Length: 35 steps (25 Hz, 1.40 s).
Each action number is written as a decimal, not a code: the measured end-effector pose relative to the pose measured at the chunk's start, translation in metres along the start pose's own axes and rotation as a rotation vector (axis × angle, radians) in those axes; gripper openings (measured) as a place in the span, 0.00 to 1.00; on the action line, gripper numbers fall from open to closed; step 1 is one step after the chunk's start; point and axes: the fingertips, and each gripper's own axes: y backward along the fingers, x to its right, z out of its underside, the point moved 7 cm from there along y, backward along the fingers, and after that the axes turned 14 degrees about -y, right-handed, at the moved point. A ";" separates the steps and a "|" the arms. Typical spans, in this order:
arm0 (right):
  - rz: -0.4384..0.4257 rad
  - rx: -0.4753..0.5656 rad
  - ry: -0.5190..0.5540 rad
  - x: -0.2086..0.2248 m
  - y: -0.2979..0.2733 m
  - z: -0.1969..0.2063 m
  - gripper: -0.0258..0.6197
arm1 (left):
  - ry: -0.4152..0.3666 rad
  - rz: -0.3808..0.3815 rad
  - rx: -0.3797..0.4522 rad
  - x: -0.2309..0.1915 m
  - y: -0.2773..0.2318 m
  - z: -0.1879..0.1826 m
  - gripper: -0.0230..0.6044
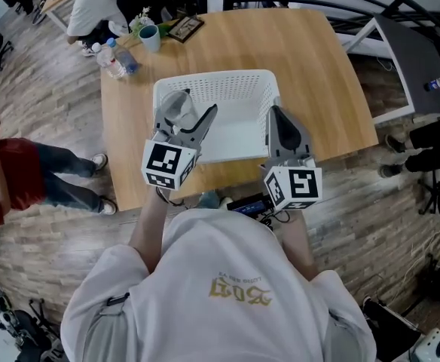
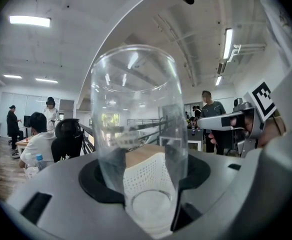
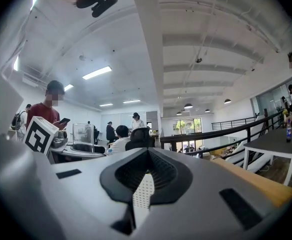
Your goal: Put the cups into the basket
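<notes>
Wooden counter (image 1: 310,66) carries the white perforated basket (image 1: 227,85), which lies directly below and ahead of both claws.

Left claw (image 1: 186,115): closed on a clear glass cup (image 1: 176,108). In the left gripper view the cup stands upright between the jaws, which press its lower wall on either side, with the basket mesh visible through the glass. The cup hangs over the left part of the basket, apparently above the floor and not yet resting on it.

Right claw (image 1: 276,115): jaws drawn together to a thin slit, nothing held. It hovers over the basket's right near wall, to the right of the left claw.

Teal mug (image 1: 150,38): stands on the counter far beyond the left claw, outside the basket.

Step in hand, as judged: placing the glass cup.

Next move calls for:
1. Lower the left claw until the cup base meets the basket floor.
2. Keep the cup upright and clear of the left wall.
3. Part the jaws only once the cup is supported.
</notes>
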 end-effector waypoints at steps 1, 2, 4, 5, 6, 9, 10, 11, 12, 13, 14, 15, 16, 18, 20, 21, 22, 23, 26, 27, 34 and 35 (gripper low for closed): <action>0.004 -0.004 -0.005 0.000 -0.003 0.002 0.06 | 0.002 0.010 -0.002 -0.001 -0.003 0.003 0.47; 0.006 -0.009 -0.008 0.000 -0.007 0.003 0.06 | 0.004 0.019 -0.003 -0.002 -0.007 0.006 0.47; 0.009 -0.020 -0.007 -0.003 -0.014 0.006 0.06 | 0.010 0.035 -0.001 -0.004 -0.011 0.009 0.47; 0.010 -0.024 -0.005 -0.006 -0.017 0.007 0.06 | 0.012 0.044 0.002 -0.006 -0.012 0.010 0.47; 0.010 -0.027 -0.001 -0.009 -0.020 0.007 0.06 | 0.014 0.055 0.006 -0.007 -0.014 0.011 0.47; 0.002 -0.035 0.015 -0.016 -0.029 0.007 0.06 | 0.022 0.093 0.019 -0.010 -0.022 0.016 0.47; -0.002 -0.040 0.015 -0.017 -0.031 0.009 0.06 | 0.029 0.106 0.024 -0.009 -0.025 0.018 0.47; -0.005 -0.046 0.009 -0.017 -0.032 0.011 0.06 | 0.037 0.118 0.029 -0.008 -0.027 0.020 0.47; -0.009 -0.055 0.001 -0.016 -0.034 0.015 0.06 | 0.044 0.129 0.035 -0.005 -0.029 0.022 0.47; -0.013 -0.064 -0.006 -0.014 -0.034 0.018 0.06 | 0.045 0.137 0.038 -0.003 -0.031 0.023 0.47; -0.019 -0.073 -0.009 -0.013 -0.035 0.020 0.06 | 0.040 0.143 0.037 0.000 -0.033 0.024 0.47; -0.026 -0.080 -0.009 -0.011 -0.036 0.021 0.06 | 0.031 0.145 0.034 0.002 -0.037 0.025 0.47; -0.032 -0.084 -0.008 -0.009 -0.037 0.021 0.06 | 0.021 0.145 0.029 0.003 -0.040 0.026 0.47; -0.028 -0.074 0.000 -0.008 -0.039 0.019 0.06 | -0.001 0.150 0.021 0.005 -0.044 0.027 0.47; -0.018 -0.051 0.020 -0.008 -0.042 0.015 0.06 | -0.026 0.163 0.011 0.005 -0.047 0.031 0.47; -0.024 -0.050 0.028 -0.009 -0.045 0.014 0.06 | -0.035 0.166 0.003 0.004 -0.049 0.033 0.47; -0.036 -0.058 0.032 -0.009 -0.048 0.014 0.06 | -0.042 0.167 -0.006 0.003 -0.051 0.036 0.47; -0.049 -0.068 0.036 -0.008 -0.051 0.015 0.06 | -0.045 0.166 -0.014 0.003 -0.053 0.039 0.47; -0.069 -0.089 0.042 -0.006 -0.056 0.017 0.06 | -0.034 0.172 -0.030 0.003 -0.059 0.048 0.47; -0.073 -0.091 0.039 -0.005 -0.057 0.018 0.06 | -0.030 0.177 -0.036 0.003 -0.061 0.051 0.47; -0.135 -0.135 0.035 -0.007 -0.072 0.023 0.06 | -0.048 0.191 -0.070 0.002 -0.077 0.065 0.47; -0.144 -0.144 0.034 -0.007 -0.075 0.025 0.06 | -0.058 0.196 -0.076 0.003 -0.079 0.067 0.47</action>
